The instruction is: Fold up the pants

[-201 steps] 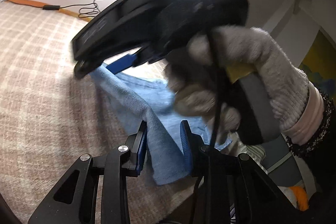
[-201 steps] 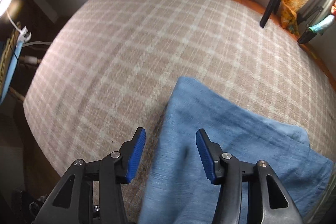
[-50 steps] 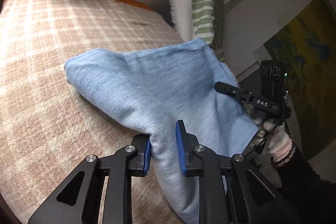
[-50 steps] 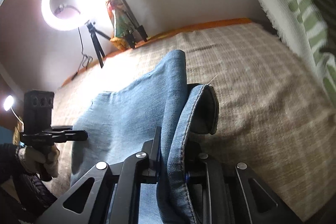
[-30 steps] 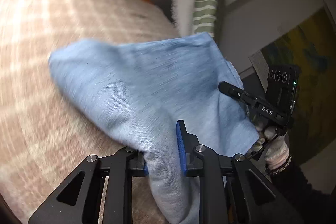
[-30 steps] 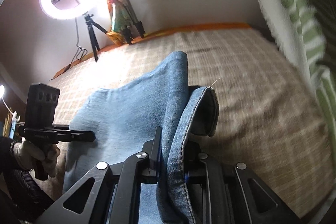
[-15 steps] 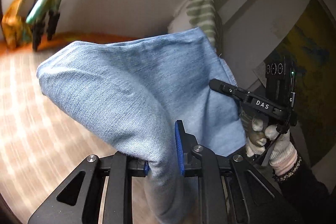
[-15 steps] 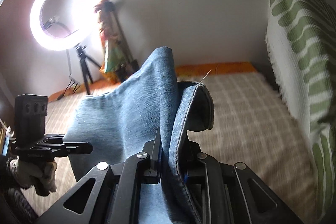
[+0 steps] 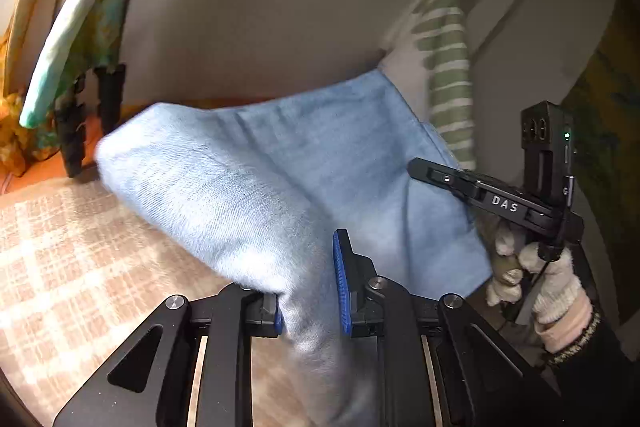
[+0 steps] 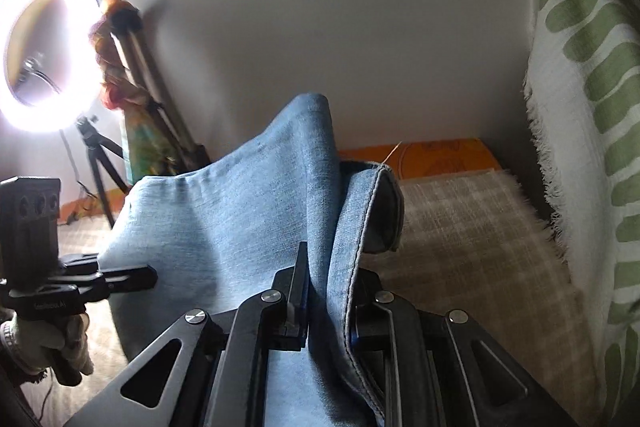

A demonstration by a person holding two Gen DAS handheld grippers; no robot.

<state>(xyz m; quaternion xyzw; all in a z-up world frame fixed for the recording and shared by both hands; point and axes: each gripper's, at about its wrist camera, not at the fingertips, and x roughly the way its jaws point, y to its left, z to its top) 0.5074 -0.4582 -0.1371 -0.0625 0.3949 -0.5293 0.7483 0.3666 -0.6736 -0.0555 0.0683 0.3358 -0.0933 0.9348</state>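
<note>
The light blue denim pants [image 9: 280, 179] hang lifted above the checked bed cover [image 9: 60, 259], stretched between both grippers. My left gripper [image 9: 310, 291] is shut on one folded edge of the pants. My right gripper [image 10: 326, 291] is shut on the other end, where a stitched hem [image 10: 372, 203] curls over the right finger. The right gripper also shows in the left wrist view [image 9: 440, 179], and the left gripper in the right wrist view [image 10: 132, 277], each against the cloth.
A green-striped white pillow [image 10: 592, 107] stands at the right of the bed. A lit ring light on a tripod [image 10: 44, 43] and colourful cloth on a stand [image 9: 72, 27] are at the far side. An orange bed edge [image 10: 440, 151] runs along the wall.
Both grippers have raised the pants off the bed cover; the cloth that lay on the bed now hangs in the air between them. Both views have tilted up toward the wall.
</note>
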